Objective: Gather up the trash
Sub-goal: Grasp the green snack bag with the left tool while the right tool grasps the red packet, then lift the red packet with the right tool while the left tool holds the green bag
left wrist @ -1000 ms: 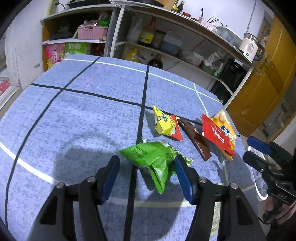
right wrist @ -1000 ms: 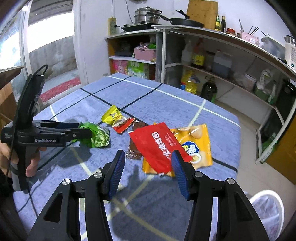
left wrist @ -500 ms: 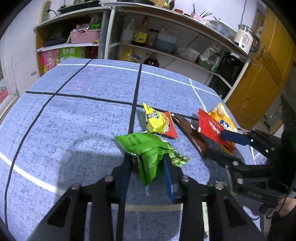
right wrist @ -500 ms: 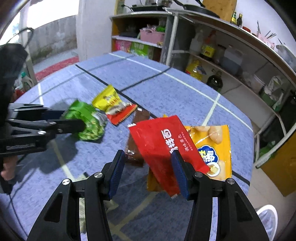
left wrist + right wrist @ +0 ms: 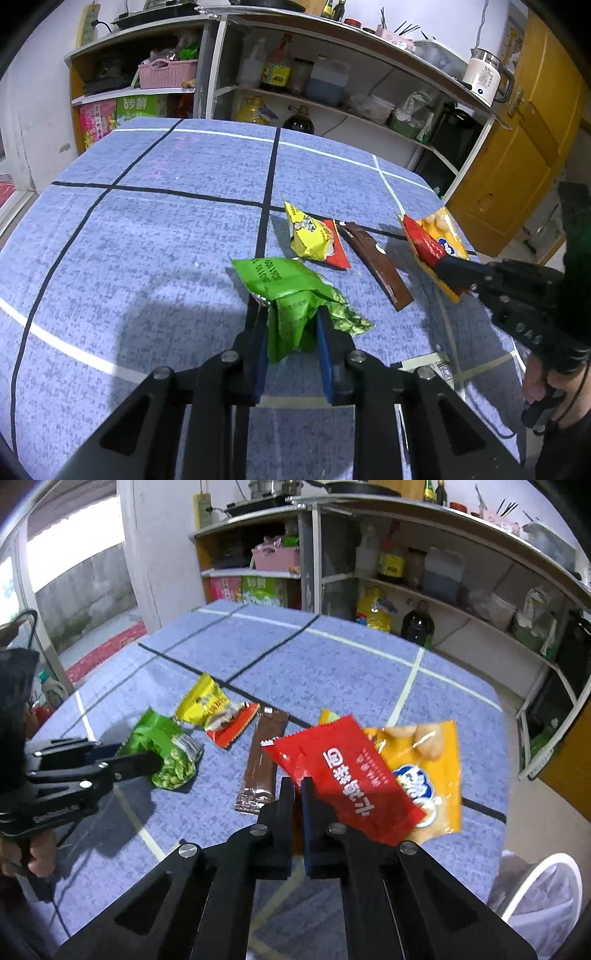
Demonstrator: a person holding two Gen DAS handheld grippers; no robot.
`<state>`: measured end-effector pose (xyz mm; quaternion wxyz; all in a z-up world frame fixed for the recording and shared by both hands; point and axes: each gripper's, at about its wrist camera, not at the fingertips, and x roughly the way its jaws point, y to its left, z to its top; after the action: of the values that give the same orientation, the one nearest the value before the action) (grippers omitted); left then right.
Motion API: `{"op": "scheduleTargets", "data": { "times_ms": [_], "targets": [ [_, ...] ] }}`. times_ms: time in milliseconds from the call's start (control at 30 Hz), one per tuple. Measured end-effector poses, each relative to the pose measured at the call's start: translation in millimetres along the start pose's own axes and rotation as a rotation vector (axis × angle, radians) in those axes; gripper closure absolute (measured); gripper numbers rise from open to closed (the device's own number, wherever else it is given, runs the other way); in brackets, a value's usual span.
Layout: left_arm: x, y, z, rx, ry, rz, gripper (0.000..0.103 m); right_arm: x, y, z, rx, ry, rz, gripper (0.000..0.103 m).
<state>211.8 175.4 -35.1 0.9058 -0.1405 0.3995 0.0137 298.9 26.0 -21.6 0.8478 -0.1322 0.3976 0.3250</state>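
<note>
My left gripper (image 5: 290, 315) is shut on a crumpled green snack bag (image 5: 284, 284), which also shows in the right wrist view (image 5: 162, 746). My right gripper (image 5: 298, 784) is shut on the edge of a red wrapper (image 5: 347, 779), lifted with an orange snack bag (image 5: 432, 771) behind it; whether the orange bag is also pinched I cannot tell. A yellow-and-red wrapper (image 5: 314, 240) and a brown bar wrapper (image 5: 376, 266) lie flat on the blue table (image 5: 147, 240) between the grippers.
A white-rimmed bin with a clear liner (image 5: 546, 890) stands off the table's right edge. Shelves with bottles, bags and a pink basket (image 5: 166, 72) run behind the table. A yellow door (image 5: 517, 155) is at the right.
Both grippers have shut: the left on the green bag, the right on the red wrapper. The red wrapper and orange bag have lifted off the table.
</note>
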Motion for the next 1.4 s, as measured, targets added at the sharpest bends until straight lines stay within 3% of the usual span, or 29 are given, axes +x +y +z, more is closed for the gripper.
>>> {"op": "scheduleTargets", "data": {
  "times_ms": [533, 767, 833, 900, 1100, 1233, 1333, 1400],
  "targets": [
    [-36.4, -9.7, 1.4, 0.017, -0.087, -0.067, 0.079, -60.3, -6.5, -3.0, 0.049, -0.115, 0.026, 0.102],
    [-40.5, -19.6, 3.5, 0.031, -0.101, -0.09, 0.079, -54.0, -7.5, -14.8, 0.003, -0.078, 0.035, 0.101],
    [-39.7, -19.8, 3.0, 0.03, -0.097, -0.091, 0.079, -41.6, -13.5, -20.9, 0.012, -0.046, 0.038, 0.081],
    [-38.7, -19.2, 2.3, 0.03, -0.092, -0.093, 0.079, -30.5, -19.1, -25.5, 0.011, -0.021, 0.043, 0.027],
    [-37.1, -17.6, 3.0, 0.03, -0.086, -0.094, 0.079, -4.0, -18.0, -33.2, -0.055, 0.059, 0.077, 0.025],
    [-37.4, -18.1, 2.3, 0.03, -0.086, -0.094, 0.079, 9.7, -5.5, -38.8, -0.134, 0.108, 0.046, 0.025],
    [-37.0, -17.8, 2.3, 0.028, -0.082, -0.097, 0.079, 10.6, -8.4, -37.2, -0.109, 0.129, 0.044, 0.025],
    [-36.3, -18.5, 1.3, 0.028, -0.079, -0.099, 0.079, 11.4, -9.2, -36.3, -0.096, 0.143, 0.02, 0.033]
  ]
}}
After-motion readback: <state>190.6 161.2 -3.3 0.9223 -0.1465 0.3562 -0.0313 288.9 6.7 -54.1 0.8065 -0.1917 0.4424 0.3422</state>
